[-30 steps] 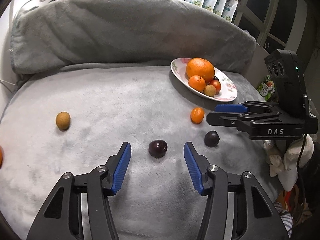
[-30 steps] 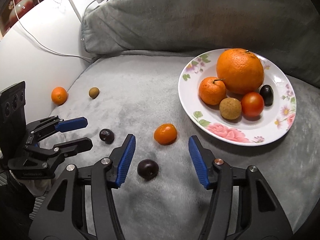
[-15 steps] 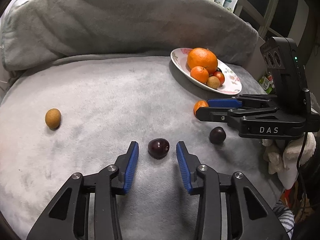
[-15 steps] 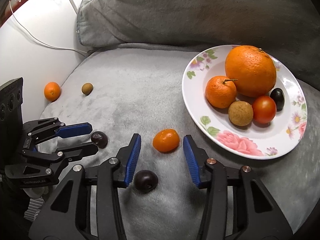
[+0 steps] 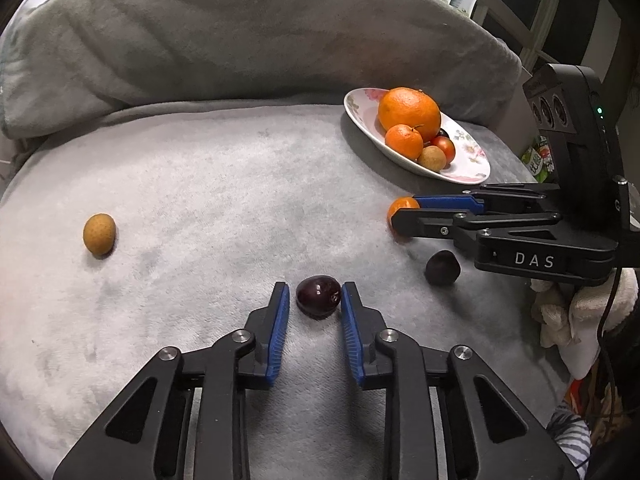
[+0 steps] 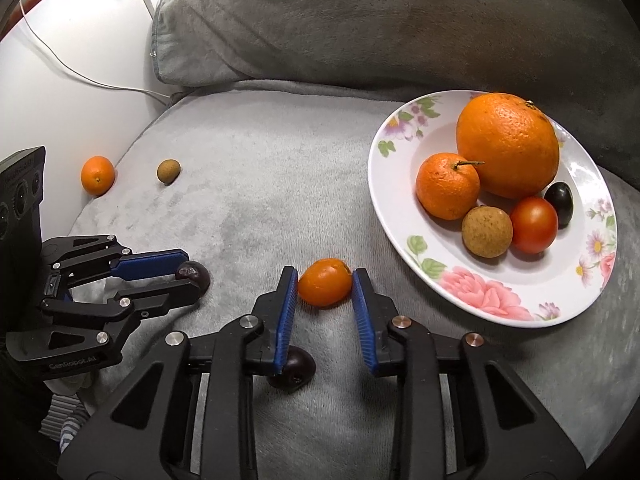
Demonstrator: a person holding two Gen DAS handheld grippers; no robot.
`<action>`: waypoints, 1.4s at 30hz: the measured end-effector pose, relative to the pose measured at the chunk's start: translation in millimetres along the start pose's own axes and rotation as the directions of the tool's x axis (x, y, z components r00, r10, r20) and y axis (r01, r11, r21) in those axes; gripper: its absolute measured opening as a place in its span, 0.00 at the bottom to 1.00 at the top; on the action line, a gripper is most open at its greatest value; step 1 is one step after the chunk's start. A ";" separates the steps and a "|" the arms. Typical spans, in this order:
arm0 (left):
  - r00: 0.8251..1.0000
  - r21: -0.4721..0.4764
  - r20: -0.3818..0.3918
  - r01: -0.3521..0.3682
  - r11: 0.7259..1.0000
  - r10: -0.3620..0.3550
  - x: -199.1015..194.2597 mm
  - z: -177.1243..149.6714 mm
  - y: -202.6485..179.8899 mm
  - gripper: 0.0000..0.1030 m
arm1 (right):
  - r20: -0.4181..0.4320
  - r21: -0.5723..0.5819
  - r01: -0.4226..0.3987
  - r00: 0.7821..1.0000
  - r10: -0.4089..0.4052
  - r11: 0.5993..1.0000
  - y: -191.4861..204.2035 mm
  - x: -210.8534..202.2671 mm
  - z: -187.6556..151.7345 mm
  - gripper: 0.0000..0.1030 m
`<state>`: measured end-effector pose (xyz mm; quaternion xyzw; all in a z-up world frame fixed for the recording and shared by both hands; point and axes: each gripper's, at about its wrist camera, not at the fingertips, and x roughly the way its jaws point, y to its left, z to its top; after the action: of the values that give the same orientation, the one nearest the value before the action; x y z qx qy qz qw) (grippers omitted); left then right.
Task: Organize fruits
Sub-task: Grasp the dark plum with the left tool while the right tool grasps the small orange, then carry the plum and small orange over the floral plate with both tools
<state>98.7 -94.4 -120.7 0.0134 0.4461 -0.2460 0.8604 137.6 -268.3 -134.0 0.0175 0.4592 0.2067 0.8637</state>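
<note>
Step in hand, as judged: paired pickup of loose fruit for the plate (image 6: 472,300).

Left gripper (image 5: 313,307): jaws narrowed around the dark plum (image 5: 319,295) at lower centre of the left view; contact appears near or just made, firm pinch not confirmed.

Right gripper (image 6: 325,295): pads flank the small orange fruit (image 6: 325,282) at lower centre; right pad looks touching, the left one close.

Next: both jaws are to be pressed home, then lifted toward the plate at right.

A second plum (image 5: 442,267) is left on the blanket (image 5: 220,184).
</note>
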 end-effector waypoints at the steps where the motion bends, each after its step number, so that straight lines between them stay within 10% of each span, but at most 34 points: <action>1: 1.000 0.000 0.001 0.001 1.000 -0.001 -0.2 0.0 -0.1 0.21 | 0.001 -0.001 0.000 1.000 0.000 1.000 0.2 -0.1 0.1 0.28; 42: 0.993 0.057 0.112 0.020 0.998 -0.027 -6.6 56.8 -41.9 0.20 | 0.218 0.115 0.048 0.973 -0.072 0.992 -70.8 -95.0 -14.4 0.27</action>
<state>120.5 -142.3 -73.2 0.0182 0.3897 -0.2689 0.8806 103.4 -370.8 -83.3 0.0736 0.3707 0.1518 0.9133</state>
